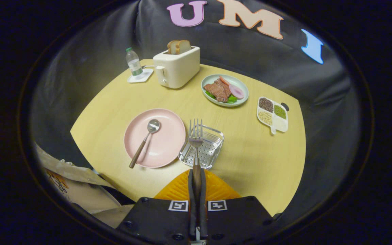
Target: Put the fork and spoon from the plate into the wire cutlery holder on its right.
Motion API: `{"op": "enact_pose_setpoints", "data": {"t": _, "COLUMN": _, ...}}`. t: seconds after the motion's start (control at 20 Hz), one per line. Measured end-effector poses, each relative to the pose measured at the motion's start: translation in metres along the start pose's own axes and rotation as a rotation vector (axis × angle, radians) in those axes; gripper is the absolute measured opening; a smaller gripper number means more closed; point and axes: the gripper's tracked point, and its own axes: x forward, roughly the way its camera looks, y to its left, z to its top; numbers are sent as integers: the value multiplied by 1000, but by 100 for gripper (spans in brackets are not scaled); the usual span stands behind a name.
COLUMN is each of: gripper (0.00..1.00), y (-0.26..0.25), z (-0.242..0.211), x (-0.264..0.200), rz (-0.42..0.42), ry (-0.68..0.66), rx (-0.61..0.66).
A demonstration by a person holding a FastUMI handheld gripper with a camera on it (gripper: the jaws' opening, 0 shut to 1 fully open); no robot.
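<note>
On a pale yellow wooden tabletop (250, 160) with a curved far edge, backed by black cloth walls, the hand-held gripper (196, 182) is clenched on the brown handle of a fork (195, 137), whose tines reach over the wire cutlery holder (213, 149). Just left of the holder sits a pink plate (168, 136) with a wooden-handled spoon (145, 143) lying on it. Farther back stand a cream toaster (177, 68) holding bread, a small bottle (134, 62) on a white coaster (141, 76), a green plate of food (225, 90) and, at right, a divided dish of grains (272, 115).
</note>
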Motion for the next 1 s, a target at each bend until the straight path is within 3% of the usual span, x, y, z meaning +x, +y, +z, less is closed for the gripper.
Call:
{"op": "enact_pose_setpoints", "data": {"t": 0.55, "gripper": 7, "y": -16, "z": -12, "x": 26, "rz": 43, "ry": 193, "rx": -73}}
{"op": "enact_pose_setpoints", "data": {"t": 1.0, "gripper": 11, "y": -16, "z": -8, "x": 39, "rz": 35, "ry": 256, "rx": -98}}
